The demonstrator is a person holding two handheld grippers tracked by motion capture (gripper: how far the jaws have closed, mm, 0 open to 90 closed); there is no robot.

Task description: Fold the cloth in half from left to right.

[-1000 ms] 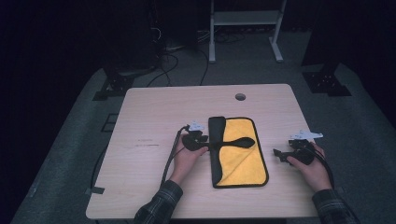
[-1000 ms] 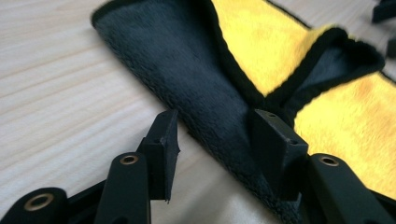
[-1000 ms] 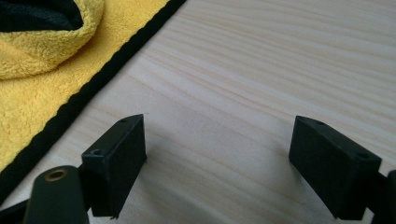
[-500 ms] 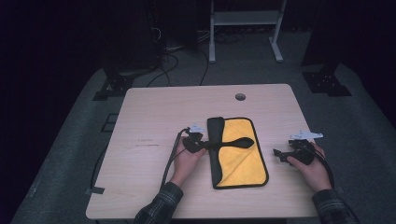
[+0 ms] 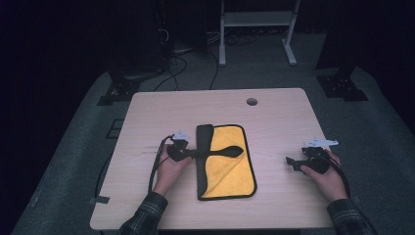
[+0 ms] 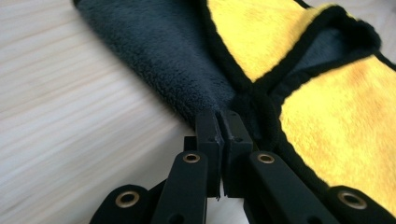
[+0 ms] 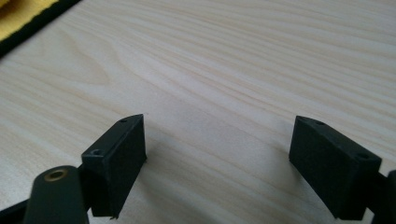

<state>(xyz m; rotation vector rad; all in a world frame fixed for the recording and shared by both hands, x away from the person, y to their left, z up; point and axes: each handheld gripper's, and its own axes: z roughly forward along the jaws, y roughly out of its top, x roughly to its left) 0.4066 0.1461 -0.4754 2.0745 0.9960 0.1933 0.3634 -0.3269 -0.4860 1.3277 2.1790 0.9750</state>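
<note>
The cloth (image 5: 226, 164) lies mid-table (image 5: 147, 112), long axis running away from the person. The left gripper (image 5: 188, 154) is clamped on the cloth's left edge (image 6: 243, 100), the pinched fold reaching rightward across the yellow face. The right gripper (image 5: 293, 163) rests well apart to the cloth's right, jaws spread, holding nothing. The left hand is nearer.

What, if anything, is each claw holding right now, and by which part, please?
The left claw is shut on the yellow cloth, pinching its black-trimmed left edge where the dark underside is folded over. The right claw is open over the table, holding nothing.
</note>
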